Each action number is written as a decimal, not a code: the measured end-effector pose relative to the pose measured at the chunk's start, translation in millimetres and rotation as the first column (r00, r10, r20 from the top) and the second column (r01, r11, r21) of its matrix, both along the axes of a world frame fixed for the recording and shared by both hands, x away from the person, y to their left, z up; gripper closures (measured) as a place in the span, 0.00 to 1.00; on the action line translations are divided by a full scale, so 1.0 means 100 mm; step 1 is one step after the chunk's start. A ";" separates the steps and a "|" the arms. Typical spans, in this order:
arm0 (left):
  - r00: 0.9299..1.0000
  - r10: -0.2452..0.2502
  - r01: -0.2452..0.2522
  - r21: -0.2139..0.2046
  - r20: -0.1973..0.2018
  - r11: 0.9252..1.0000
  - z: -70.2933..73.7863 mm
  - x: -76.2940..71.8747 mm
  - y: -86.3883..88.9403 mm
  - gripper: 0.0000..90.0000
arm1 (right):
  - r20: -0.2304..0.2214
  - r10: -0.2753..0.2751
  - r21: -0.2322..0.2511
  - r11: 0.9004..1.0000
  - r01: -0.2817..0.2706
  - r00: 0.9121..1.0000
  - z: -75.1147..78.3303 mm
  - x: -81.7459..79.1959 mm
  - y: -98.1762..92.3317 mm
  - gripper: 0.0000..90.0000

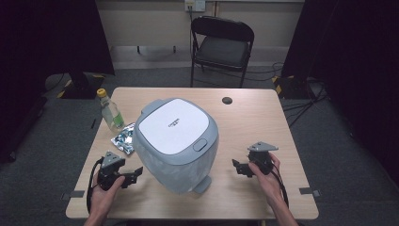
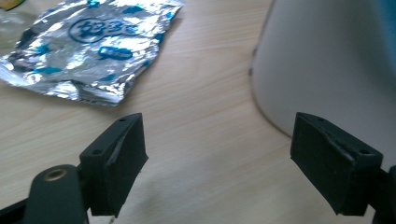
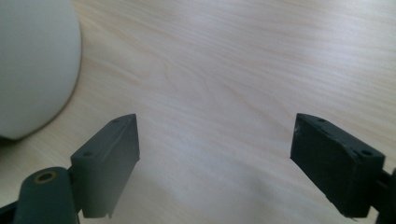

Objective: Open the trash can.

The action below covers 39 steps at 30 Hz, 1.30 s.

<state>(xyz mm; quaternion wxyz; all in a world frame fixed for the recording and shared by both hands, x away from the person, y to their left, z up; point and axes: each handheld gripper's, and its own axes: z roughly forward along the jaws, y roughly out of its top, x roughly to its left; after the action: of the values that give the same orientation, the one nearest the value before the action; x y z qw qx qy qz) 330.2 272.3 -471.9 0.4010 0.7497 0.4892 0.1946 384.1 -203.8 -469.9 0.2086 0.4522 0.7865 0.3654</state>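
A large grey appliance [image 1: 176, 141] with a white lid stands in the middle of the wooden table [image 1: 254, 122]. My left gripper [image 1: 136, 173] is held just left of its base, jaws pointing toward it. In the left gripper view that gripper [image 2: 217, 135] is open with bare table between its jaws, and the appliance's pale wall [image 2: 327, 60] rises at the right. My right gripper [image 1: 237, 167] is held to the right of the appliance, a short way off. In the right gripper view it [image 3: 217, 135] stands open over bare wood, and the appliance's rounded side [image 3: 32, 60] shows at the left.
A crinkled silver foil packet [image 1: 123, 138] [image 2: 88, 46] lies left of the appliance. Behind it stands a clear bottle [image 1: 110, 110] with a yellow cap. A black cable hole [image 1: 227, 100] sits near the table's far edge. A black folding chair [image 1: 221, 42] stands beyond the table.
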 end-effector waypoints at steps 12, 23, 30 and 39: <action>1.000 -0.017 0.016 0.057 0.014 0.998 -0.05 0.06 -0.27 0.21 | 0.044 0.103 0.048 0.993 -0.105 0.994 0.11 0.31 0.47 0.19; 1.000 -0.002 0.000 0.055 0.027 0.998 -0.08 0.13 -0.31 0.21 | 0.067 0.169 0.021 0.985 -0.170 0.983 0.05 0.31 0.71 0.26; 0.999 -0.001 0.000 0.032 0.037 0.999 -0.10 0.33 -0.36 0.28 | 0.069 0.170 0.050 0.984 -0.173 0.983 0.05 0.30 0.64 0.33; 0.998 -0.013 0.009 0.064 0.061 0.998 -0.06 0.62 -0.43 0.36 | 0.065 0.148 0.077 0.985 -0.153 0.987 0.03 0.22 0.58 0.38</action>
<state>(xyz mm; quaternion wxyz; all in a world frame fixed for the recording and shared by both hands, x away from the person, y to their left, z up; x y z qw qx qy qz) 392.5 229.1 -477.6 0.3926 0.7584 0.4663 0.2307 405.7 -145.3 -466.5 0.1846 0.3885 0.7964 0.4251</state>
